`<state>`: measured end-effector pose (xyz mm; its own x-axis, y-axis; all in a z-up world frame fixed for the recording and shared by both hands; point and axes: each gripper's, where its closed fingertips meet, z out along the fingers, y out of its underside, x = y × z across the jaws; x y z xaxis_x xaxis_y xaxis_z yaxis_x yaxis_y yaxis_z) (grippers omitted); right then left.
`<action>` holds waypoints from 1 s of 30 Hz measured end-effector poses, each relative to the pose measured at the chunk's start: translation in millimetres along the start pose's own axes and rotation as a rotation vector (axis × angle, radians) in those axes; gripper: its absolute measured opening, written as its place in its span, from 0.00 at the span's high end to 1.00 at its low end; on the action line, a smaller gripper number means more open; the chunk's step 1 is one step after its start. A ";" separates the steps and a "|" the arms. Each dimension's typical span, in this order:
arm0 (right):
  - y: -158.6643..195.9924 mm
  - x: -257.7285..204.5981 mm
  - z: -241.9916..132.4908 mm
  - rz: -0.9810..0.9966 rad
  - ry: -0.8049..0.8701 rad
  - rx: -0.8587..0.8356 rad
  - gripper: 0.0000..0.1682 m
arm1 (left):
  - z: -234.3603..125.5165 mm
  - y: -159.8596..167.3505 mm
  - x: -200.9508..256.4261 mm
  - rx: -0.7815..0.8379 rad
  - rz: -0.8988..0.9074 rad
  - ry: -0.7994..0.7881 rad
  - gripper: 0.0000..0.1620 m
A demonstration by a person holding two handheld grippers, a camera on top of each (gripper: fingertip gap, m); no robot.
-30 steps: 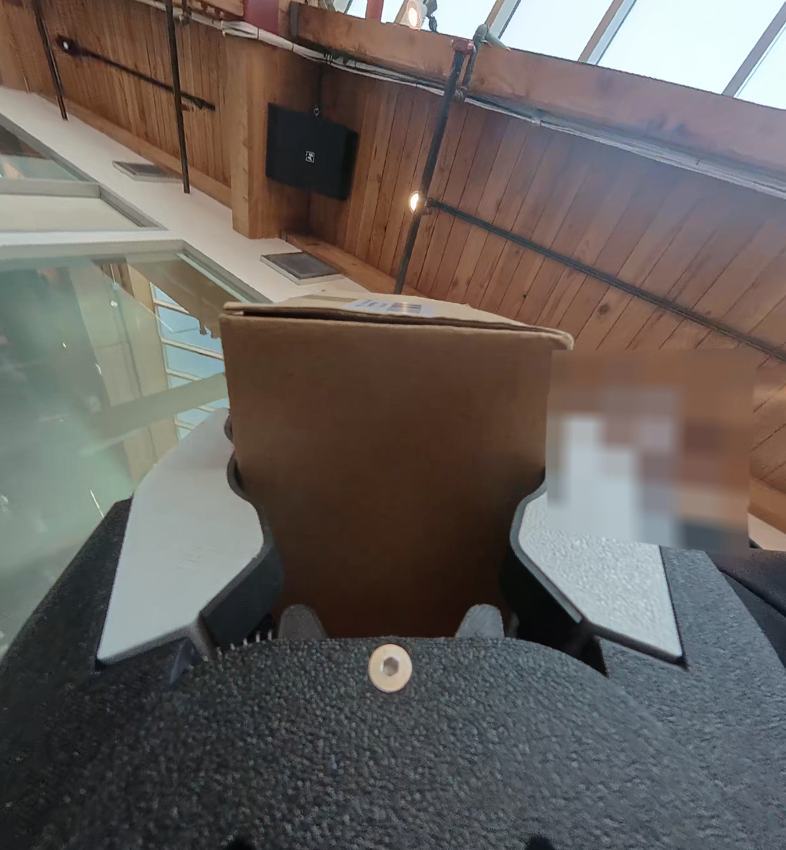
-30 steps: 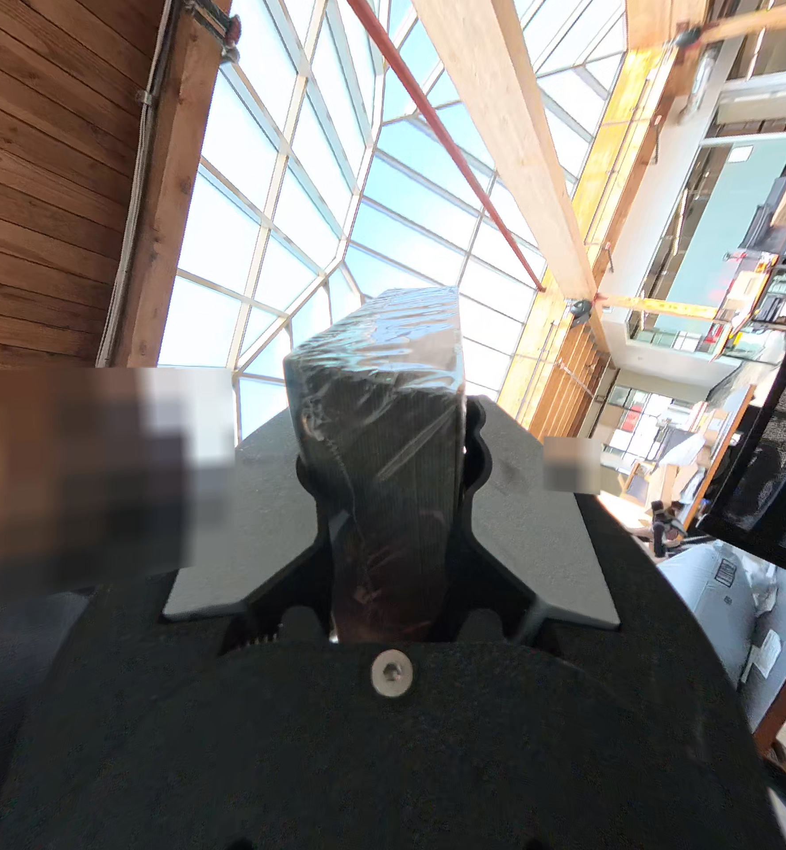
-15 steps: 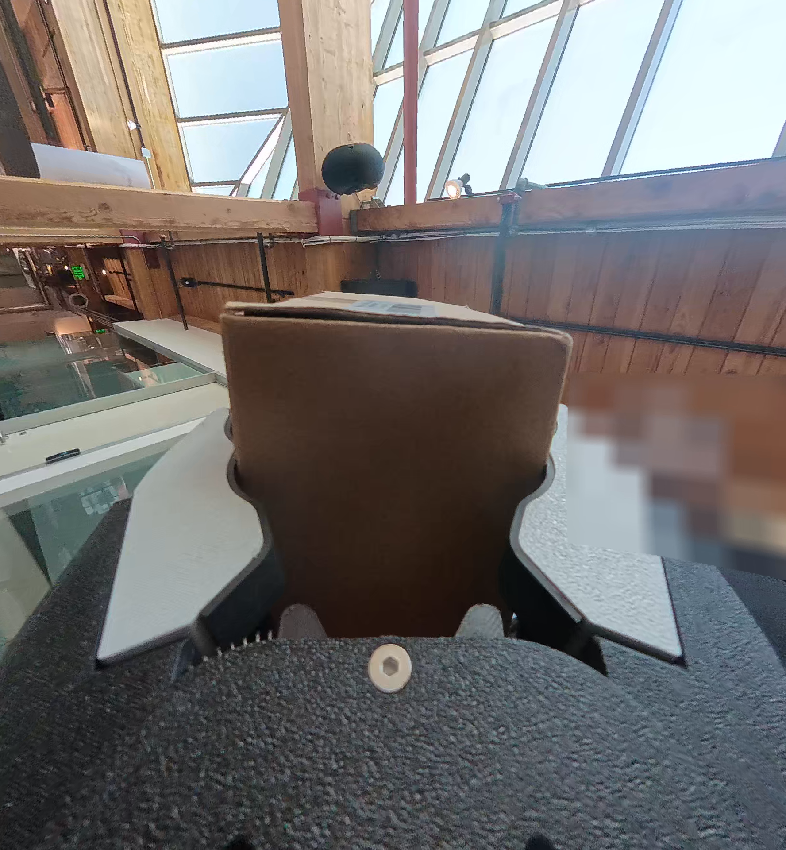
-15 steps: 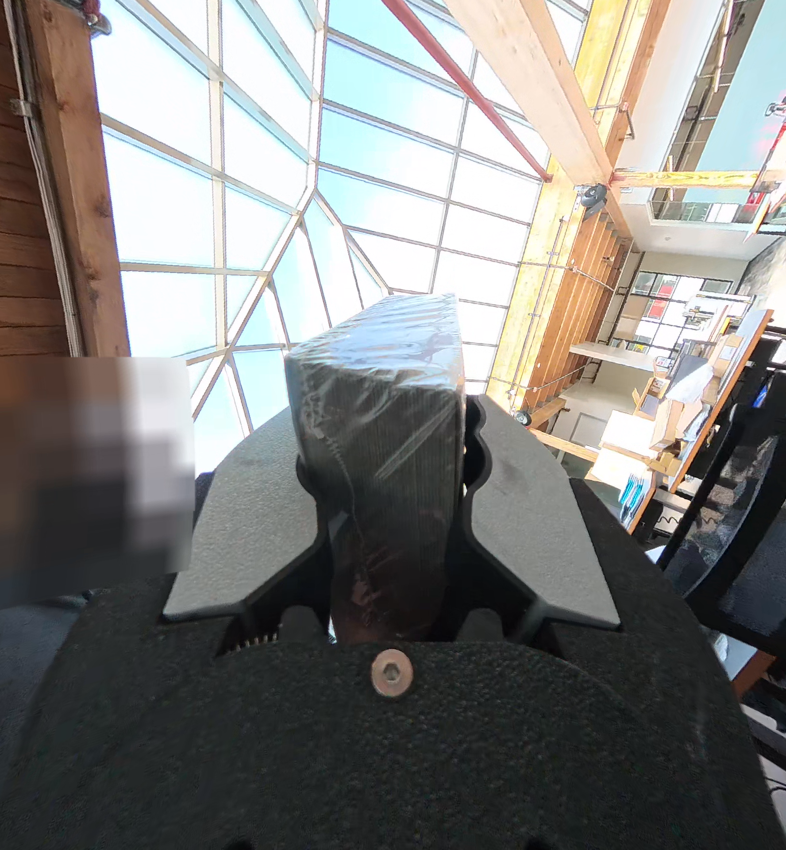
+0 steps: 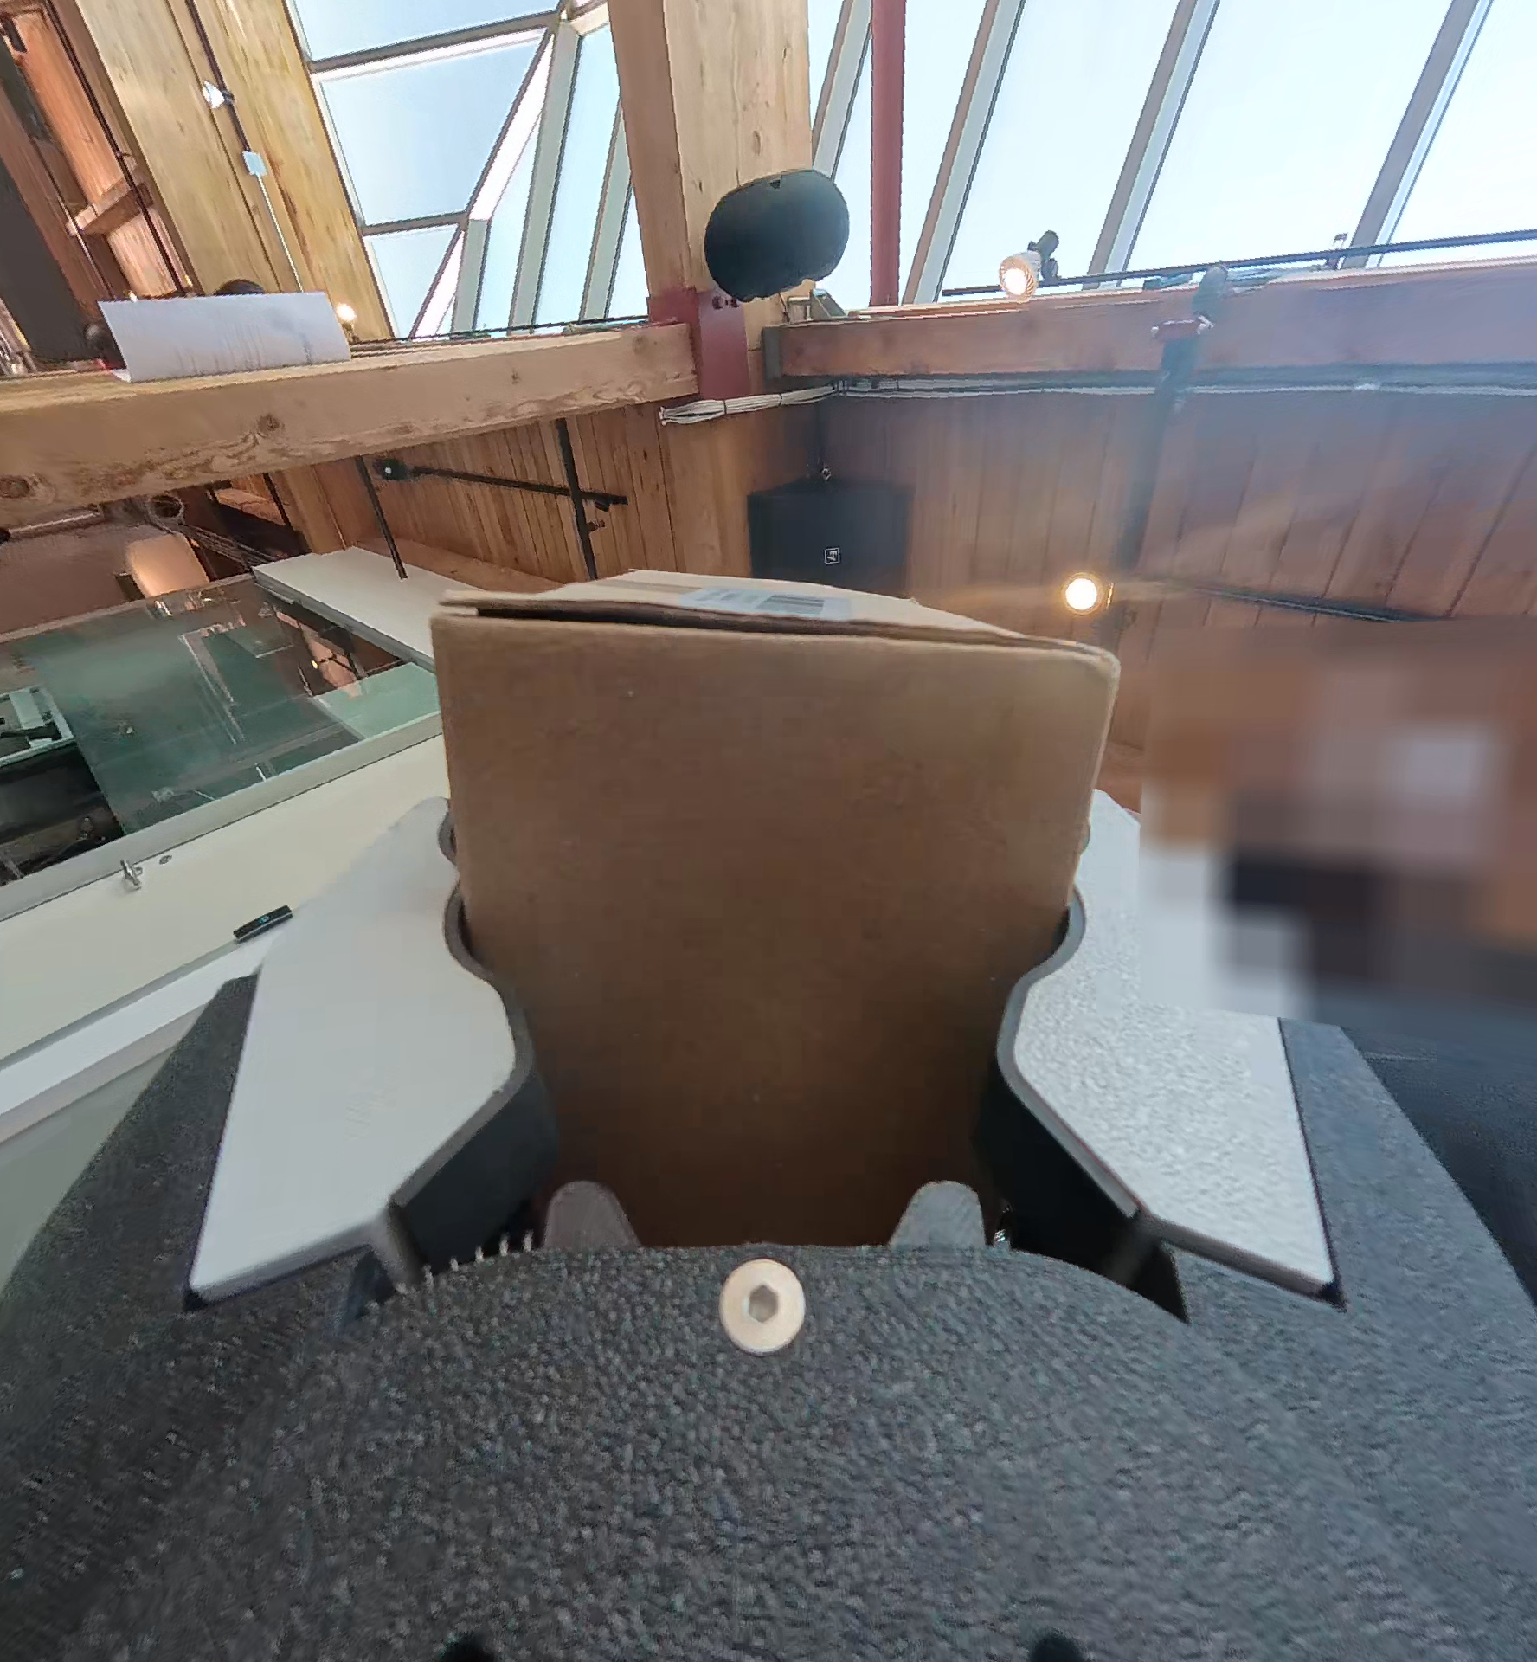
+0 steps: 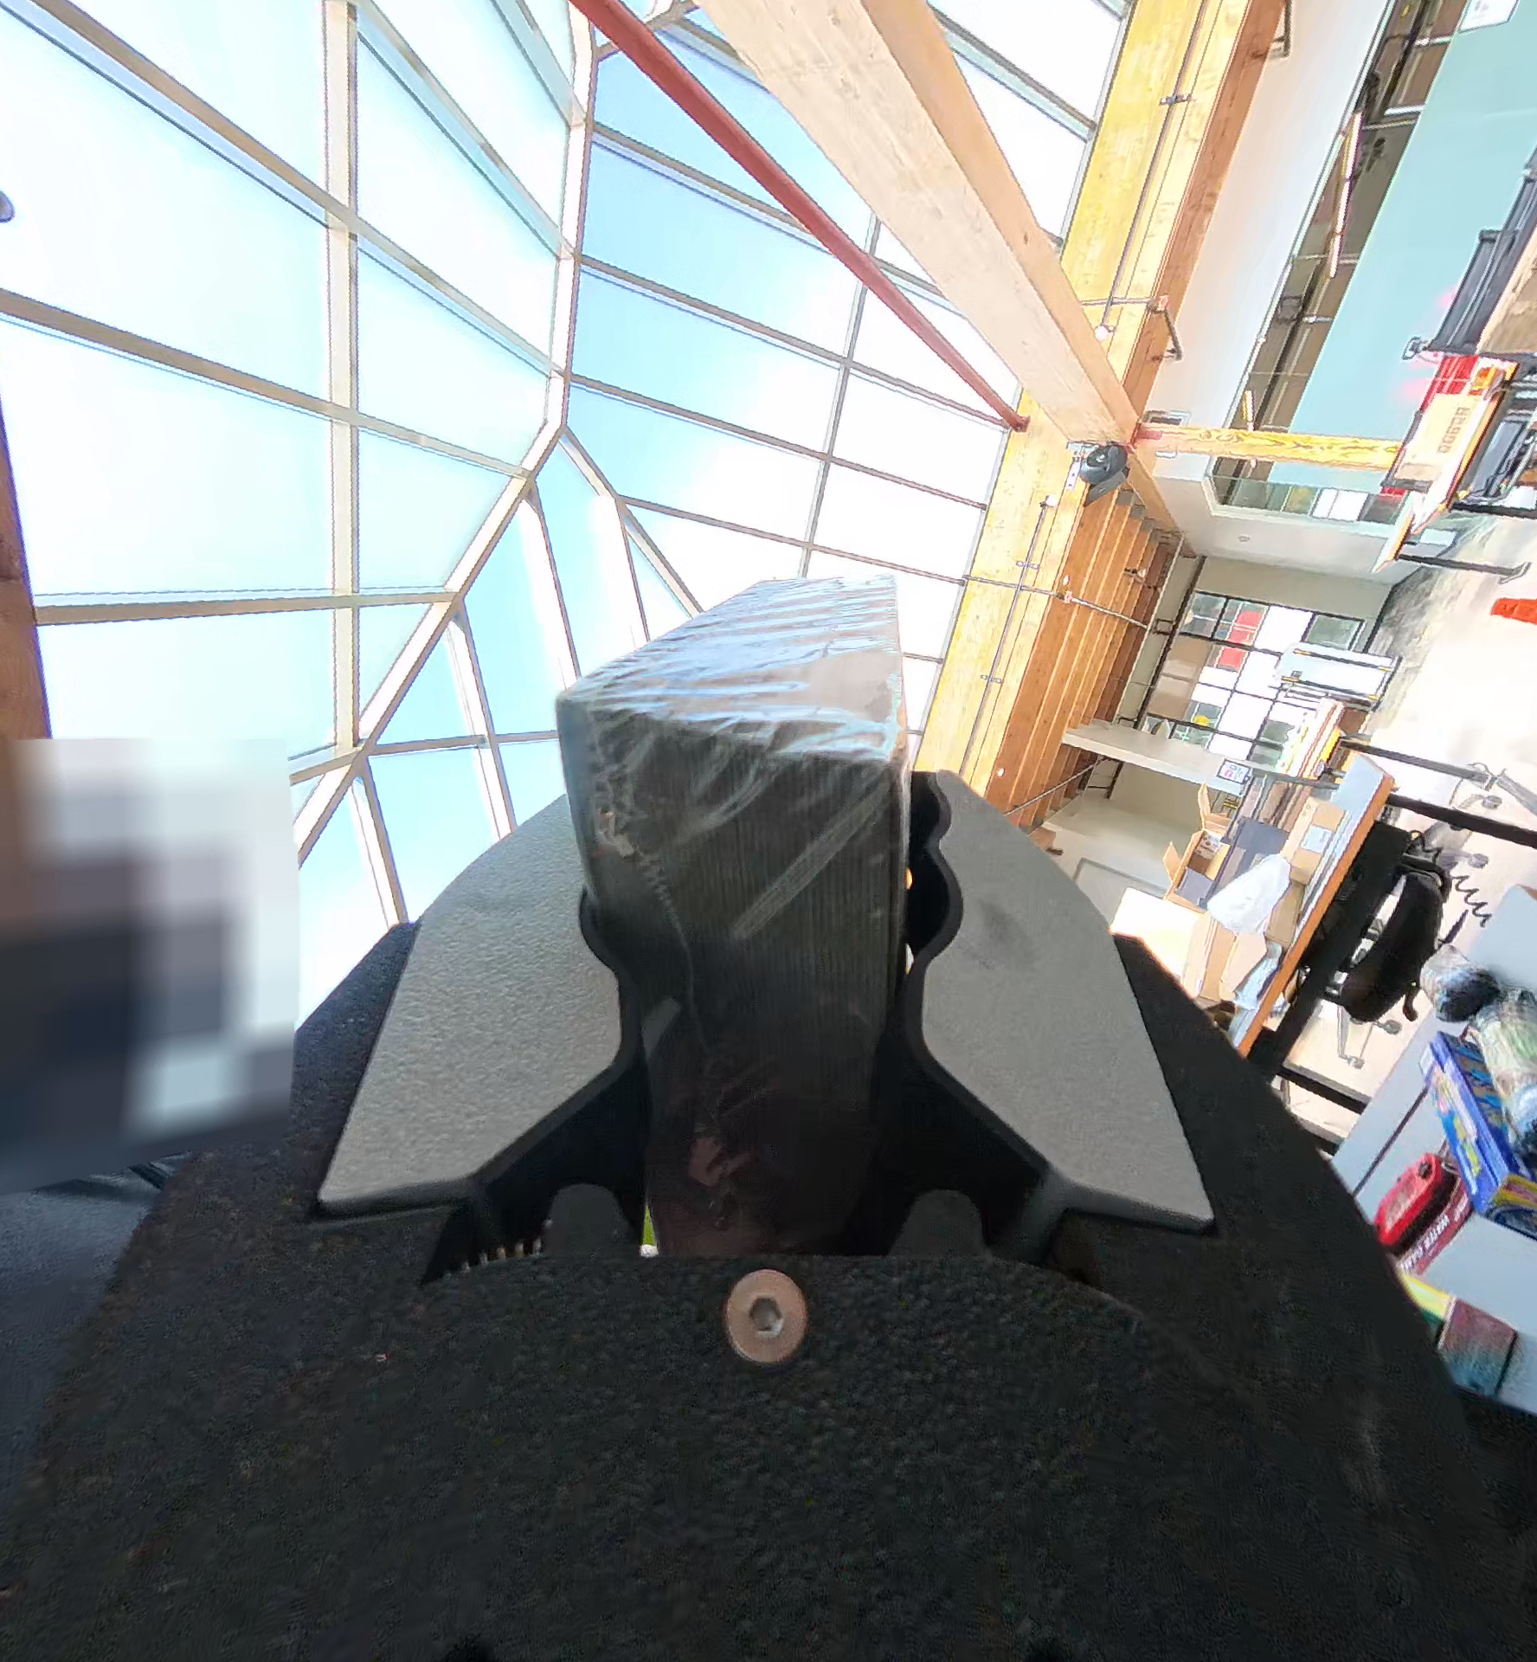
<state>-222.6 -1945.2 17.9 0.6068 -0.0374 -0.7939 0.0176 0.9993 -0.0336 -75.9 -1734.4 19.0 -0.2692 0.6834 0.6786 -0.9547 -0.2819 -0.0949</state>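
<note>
Cardboard fills my left gripper (image 5: 765, 908): the brown cardboard box (image 5: 769, 863) sits clamped between both fingers, pointing at twelve o'clock. My right gripper (image 6: 747, 935) grips a black film-wrapped block (image 6: 760, 863) likewise. I judge steady, even pressure best.

Both tools swung: left tool (image 5: 765, 863) toward the skylight, right tool (image 6: 747, 899) toward shelves (image 6: 1502, 1169).

Bright skylight backlight, wide-angle edge distortion, sharp

Right tongs (image 6: 751, 863) clamp a plastic-wrapped dark block (image 6: 747, 854).
</note>
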 end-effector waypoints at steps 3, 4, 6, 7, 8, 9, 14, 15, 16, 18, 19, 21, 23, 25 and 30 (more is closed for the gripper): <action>-56.0 70.7 59.1 0.025 0.013 -0.028 0.64 | 28.1 -48.4 -63.8 0.026 -0.001 -0.010 0.25; -75.8 95.8 78.5 0.035 0.021 -0.039 0.64 | 35.6 -63.5 -87.2 0.042 -0.005 -0.013 0.25; -116.7 145.4 118.0 0.060 0.031 -0.061 0.64 | 51.7 -93.0 -134.5 0.077 -0.010 -0.026 0.25; -137.9 169.4 138.7 0.074 0.035 -0.071 0.64 | 61.6 -107.4 -156.5 0.092 -0.009 -0.027 0.25; -159.4 192.7 160.8 0.087 0.046 -0.081 0.64 | 73.4 -122.7 -178.4 0.112 -0.017 -0.034 0.25; -180.8 215.0 184.0 0.089 0.063 -0.093 0.64 | 87.1 -139.0 -199.3 0.139 -0.029 -0.046 0.25; -279.3 315.7 307.3 0.056 0.111 -0.175 0.64 | 170.4 -215.5 -273.3 0.142 0.017 -0.003 0.25; -297.5 335.0 332.5 0.045 0.119 -0.175 0.64 | 185.4 -232.3 -287.0 0.148 0.040 -0.008 0.25; -315.1 353.8 357.2 0.032 0.123 -0.170 0.64 | 198.9 -249.6 -300.2 0.157 0.051 -0.003 0.25; -348.6 390.9 404.3 0.021 0.120 -0.147 0.64 | 221.3 -285.4 -330.1 0.165 0.036 0.014 0.25; -364.3 409.0 426.7 0.020 0.109 -0.133 0.64 | 230.5 -304.5 -347.1 0.160 0.030 0.016 0.25; -393.7 444.5 469.5 0.011 0.085 -0.115 0.64 | 247.0 -345.9 -381.9 0.141 0.027 0.018 0.26; -420.6 478.8 510.4 -0.015 0.084 -0.103 0.64 | 263.6 -390.9 -414.3 0.121 0.008 0.032 0.25; -445.8 512.9 549.5 -0.030 0.130 -0.077 0.64 | 284.2 -439.4 -440.9 0.138 -0.006 0.021 0.25; -498.5 594.9 641.3 -0.058 0.187 -0.084 0.64 | 338.1 -531.5 -480.1 0.072 0.083 0.012 0.25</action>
<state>639.2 -2461.6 -48.4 0.4483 -0.1034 -0.8879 -0.0228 0.9916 -0.1270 603.6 -2140.4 -10.2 -0.3491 0.6637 0.6616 -0.9176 -0.3854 -0.0976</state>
